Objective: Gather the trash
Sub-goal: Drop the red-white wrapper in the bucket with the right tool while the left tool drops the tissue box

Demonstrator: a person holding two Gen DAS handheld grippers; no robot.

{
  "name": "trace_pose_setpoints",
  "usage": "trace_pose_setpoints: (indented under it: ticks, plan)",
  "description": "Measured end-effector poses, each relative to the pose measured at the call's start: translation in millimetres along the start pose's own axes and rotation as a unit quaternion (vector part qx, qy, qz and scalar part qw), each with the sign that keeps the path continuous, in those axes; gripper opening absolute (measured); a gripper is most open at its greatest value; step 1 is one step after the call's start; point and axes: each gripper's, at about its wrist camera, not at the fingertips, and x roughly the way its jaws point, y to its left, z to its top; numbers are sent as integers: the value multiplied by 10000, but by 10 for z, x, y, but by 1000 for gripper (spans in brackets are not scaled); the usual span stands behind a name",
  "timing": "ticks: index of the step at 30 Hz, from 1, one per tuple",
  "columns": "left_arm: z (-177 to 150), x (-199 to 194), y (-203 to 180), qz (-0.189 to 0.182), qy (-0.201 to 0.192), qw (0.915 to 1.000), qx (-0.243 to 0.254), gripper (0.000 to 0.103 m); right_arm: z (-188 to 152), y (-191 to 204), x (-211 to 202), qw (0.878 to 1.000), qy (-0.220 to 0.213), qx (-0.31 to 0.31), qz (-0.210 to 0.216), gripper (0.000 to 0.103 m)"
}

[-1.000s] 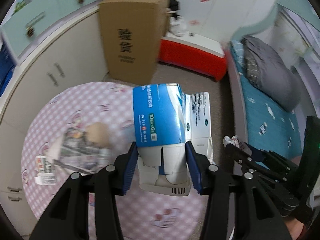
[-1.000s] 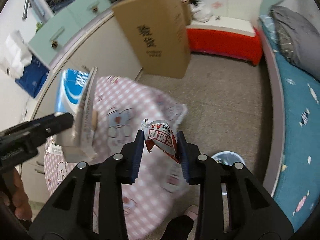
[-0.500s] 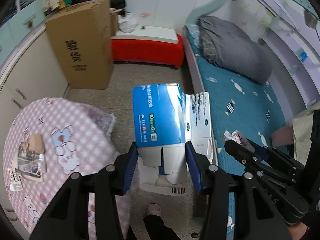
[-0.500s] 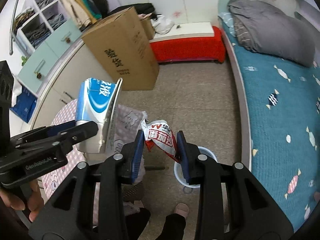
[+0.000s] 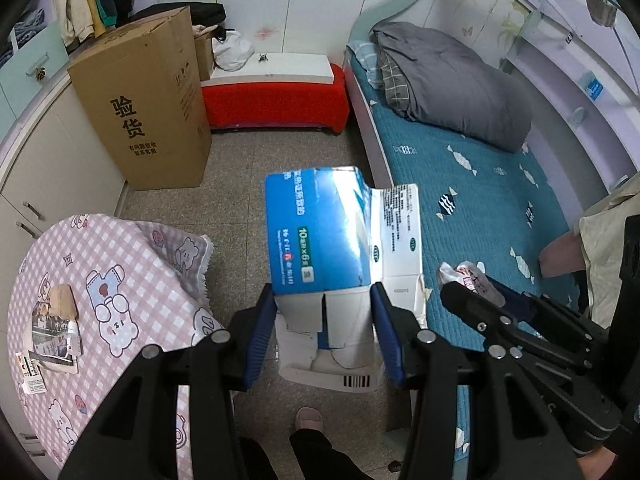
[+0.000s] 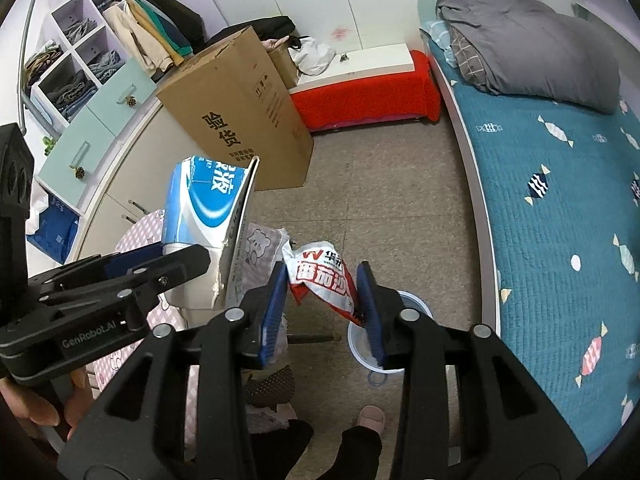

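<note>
My left gripper (image 5: 324,320) is shut on a torn blue and white cardboard box (image 5: 332,236) and holds it in the air over the floor. The box also shows in the right wrist view (image 6: 208,216). My right gripper (image 6: 322,300) is shut on a red and white snack wrapper (image 6: 320,276), held above a small blue and white bin (image 6: 414,308) on the floor. The right gripper with its wrapper (image 5: 468,280) shows at the right of the left wrist view.
A round table with a pink checked cloth (image 5: 120,264) stands at the left, with papers and wrappers (image 5: 52,332) on it. A tall cardboard carton (image 5: 148,104), a red bench (image 5: 276,104) and a blue bed (image 5: 480,208) ring the floor. My foot (image 6: 372,416) is below.
Both grippers have swung right, away from the table and over the open floor, still holding the box and the wrapper. The bin has come into view under the right gripper.
</note>
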Motion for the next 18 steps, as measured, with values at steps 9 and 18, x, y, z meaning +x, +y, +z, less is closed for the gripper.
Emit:
trace_pose_setpoints:
  ticks: [9, 18]
  plan:
    - [-29, 47, 19, 8, 84, 10000, 16, 47, 25, -82, -3, 9998, 9, 188, -4, 61]
    - [-45, 81, -1, 1, 118, 9999, 51, 47, 14, -103, -33, 9997, -36, 243, -22, 62]
